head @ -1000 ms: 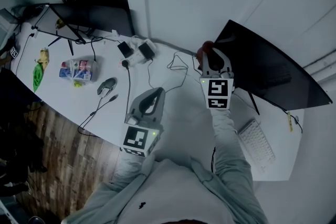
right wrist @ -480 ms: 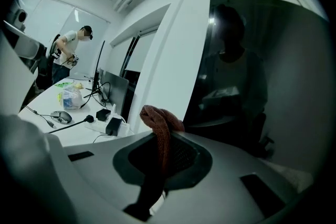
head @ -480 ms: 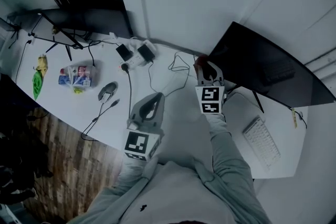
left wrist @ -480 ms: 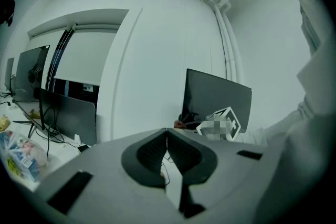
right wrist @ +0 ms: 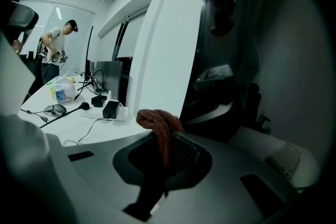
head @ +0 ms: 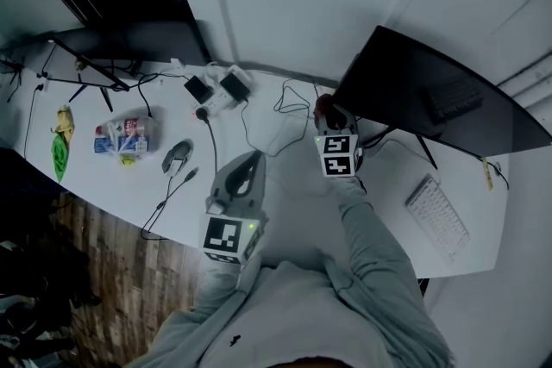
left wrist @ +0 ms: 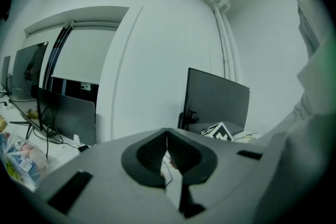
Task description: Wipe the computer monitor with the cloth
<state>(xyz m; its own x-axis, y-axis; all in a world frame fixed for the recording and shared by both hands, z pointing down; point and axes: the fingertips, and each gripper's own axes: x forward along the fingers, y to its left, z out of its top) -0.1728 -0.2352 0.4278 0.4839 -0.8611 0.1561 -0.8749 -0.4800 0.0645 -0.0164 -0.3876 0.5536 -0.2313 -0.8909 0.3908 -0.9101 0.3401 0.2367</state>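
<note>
The dark computer monitor (head: 431, 103) stands at the right of the white desk (head: 293, 185), its screen (right wrist: 247, 50) filling the right gripper view. My right gripper (head: 330, 118) is shut on a reddish-brown cloth (right wrist: 159, 124), which bunches above the jaws just off the monitor's left edge; in the head view the cloth (head: 324, 107) peeks past the gripper's tip. My left gripper (head: 244, 169) hovers over the desk's middle, jaws shut with nothing between them (left wrist: 167, 139). The monitor (left wrist: 216, 105) shows far ahead in the left gripper view.
A white keyboard (head: 437, 215) lies right of the monitor stand. Power adapters (head: 216, 87) and loose cables (head: 289, 109) sit at the desk's back. A mouse (head: 177, 154), a snack packet (head: 123, 136) and a second monitor (head: 129, 39) are to the left. A person (right wrist: 54, 50) stands far off.
My right gripper with the cloth has drawn left and nearer, off the monitor's lower left corner. The left gripper has stayed about where it was.
</note>
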